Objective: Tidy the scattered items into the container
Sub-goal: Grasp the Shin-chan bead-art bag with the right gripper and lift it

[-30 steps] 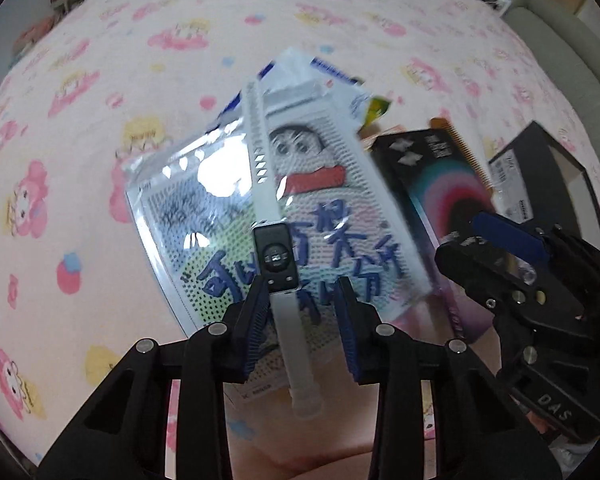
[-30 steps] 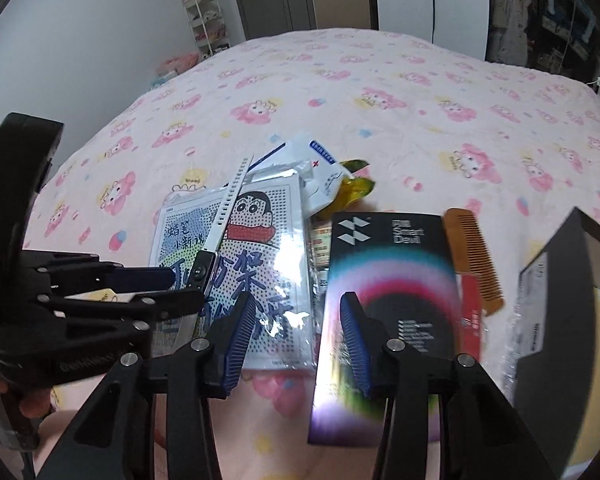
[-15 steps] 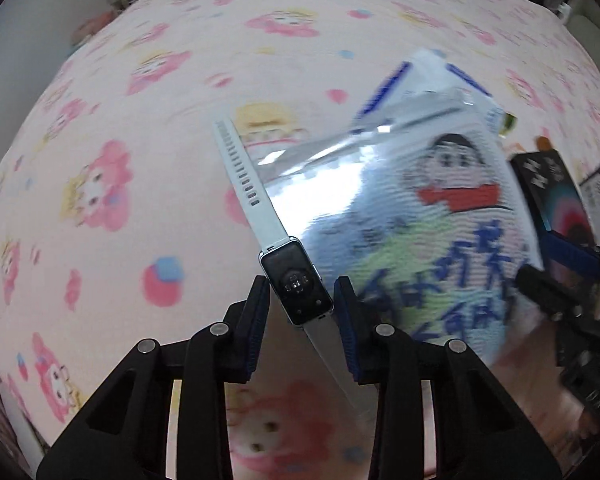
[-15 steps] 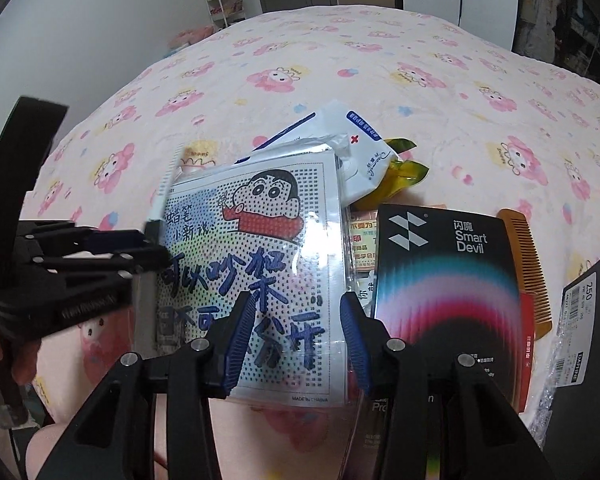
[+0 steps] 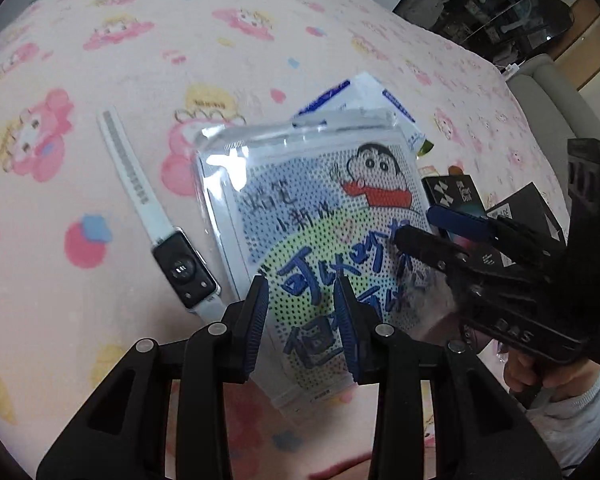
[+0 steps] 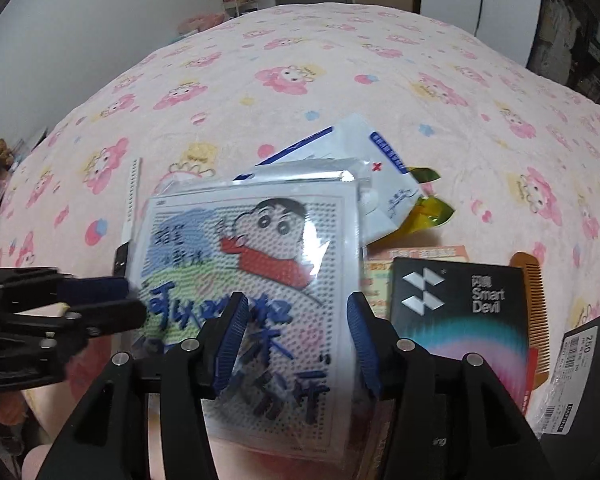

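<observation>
both the left gripper (image 5: 302, 316) and right gripper (image 6: 294, 344) hang open and empty over the cartoon packet (image 6: 252, 280) mid-bed (image 6: 340, 60), so the next move, probably, is nipping its near edge toward the black box (image 6: 576, 364) at the right edge.

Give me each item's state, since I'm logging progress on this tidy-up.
Smartwatch: flat on bedspread, released, strap stretched out.
Cartoon bead-art packet: sealed, lying atop the pile.
Smart Devil box: closed, flat.
Comb: lying beside that box.
Left tongs: open, empty.
Right tongs: open, empty.

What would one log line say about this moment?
left claw: open, empty | right claw: open over cartoon packet | watch: lying on bedspread, left of packet
</observation>
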`<control>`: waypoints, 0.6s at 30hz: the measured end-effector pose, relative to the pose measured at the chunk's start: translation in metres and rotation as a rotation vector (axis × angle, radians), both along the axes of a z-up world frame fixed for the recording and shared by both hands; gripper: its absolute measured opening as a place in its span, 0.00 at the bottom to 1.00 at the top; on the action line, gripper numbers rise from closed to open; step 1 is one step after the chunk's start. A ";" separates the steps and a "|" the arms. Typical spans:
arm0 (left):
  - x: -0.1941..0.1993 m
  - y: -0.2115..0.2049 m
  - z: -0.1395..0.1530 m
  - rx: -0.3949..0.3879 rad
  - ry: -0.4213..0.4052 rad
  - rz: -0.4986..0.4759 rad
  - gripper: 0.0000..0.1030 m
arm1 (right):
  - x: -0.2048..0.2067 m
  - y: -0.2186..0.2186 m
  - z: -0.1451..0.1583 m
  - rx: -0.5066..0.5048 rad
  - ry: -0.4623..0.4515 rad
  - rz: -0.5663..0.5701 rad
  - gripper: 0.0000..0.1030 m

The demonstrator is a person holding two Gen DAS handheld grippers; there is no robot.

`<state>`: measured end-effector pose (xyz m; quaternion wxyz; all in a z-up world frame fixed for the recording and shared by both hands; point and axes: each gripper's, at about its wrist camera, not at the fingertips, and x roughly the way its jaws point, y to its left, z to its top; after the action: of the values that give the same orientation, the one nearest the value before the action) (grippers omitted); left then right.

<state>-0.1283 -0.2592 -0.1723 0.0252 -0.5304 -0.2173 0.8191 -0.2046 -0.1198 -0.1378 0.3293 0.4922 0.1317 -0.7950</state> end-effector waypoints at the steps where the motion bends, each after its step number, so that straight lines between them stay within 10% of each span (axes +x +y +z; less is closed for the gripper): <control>1: 0.000 0.000 -0.002 -0.023 -0.013 0.005 0.28 | 0.002 0.000 0.000 -0.013 -0.018 0.012 0.46; 5: 0.009 -0.009 -0.003 -0.160 -0.088 0.070 0.29 | 0.008 -0.002 0.000 -0.006 -0.020 0.017 0.46; 18: 0.012 -0.022 0.010 0.037 0.080 0.078 0.32 | -0.014 -0.006 0.003 0.006 0.046 -0.010 0.47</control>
<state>-0.1159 -0.2814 -0.1624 0.0117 -0.4876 -0.2518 0.8359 -0.2185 -0.1255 -0.1345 0.3205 0.4758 0.1392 -0.8072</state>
